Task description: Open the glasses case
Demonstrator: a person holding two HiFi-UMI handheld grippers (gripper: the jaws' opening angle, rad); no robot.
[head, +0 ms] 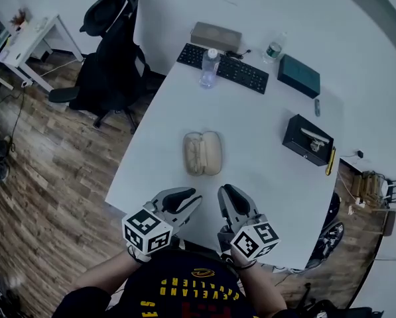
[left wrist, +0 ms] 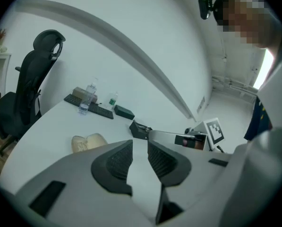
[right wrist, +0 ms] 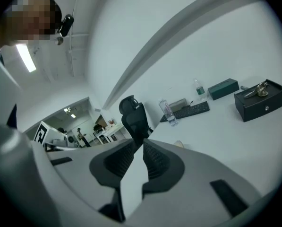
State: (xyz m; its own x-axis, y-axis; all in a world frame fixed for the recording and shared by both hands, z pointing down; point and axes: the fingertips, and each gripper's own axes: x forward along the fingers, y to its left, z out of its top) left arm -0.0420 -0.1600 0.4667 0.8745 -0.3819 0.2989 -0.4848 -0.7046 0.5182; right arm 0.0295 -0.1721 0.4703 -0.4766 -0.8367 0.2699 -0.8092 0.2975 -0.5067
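Nearest you, your left gripper (head: 184, 203) has its jaws released, with a clear gap and nothing in it. Your right gripper (head: 232, 201), beside it, has its jaws drawn nearly together, and they too are empty. Ahead of both pairs of jaws, and apart from them, the glasses case (head: 202, 153) lies on the white surface (head: 264, 131) with its two halves spread side by side. The opening looks done, and neither gripper touches the case. At most you might check that the lid rests fully back. Ahead and right of your right jaws sits a black box (head: 308, 140). Farthest off are a water bottle (head: 209, 68) and a keyboard (head: 244, 75).
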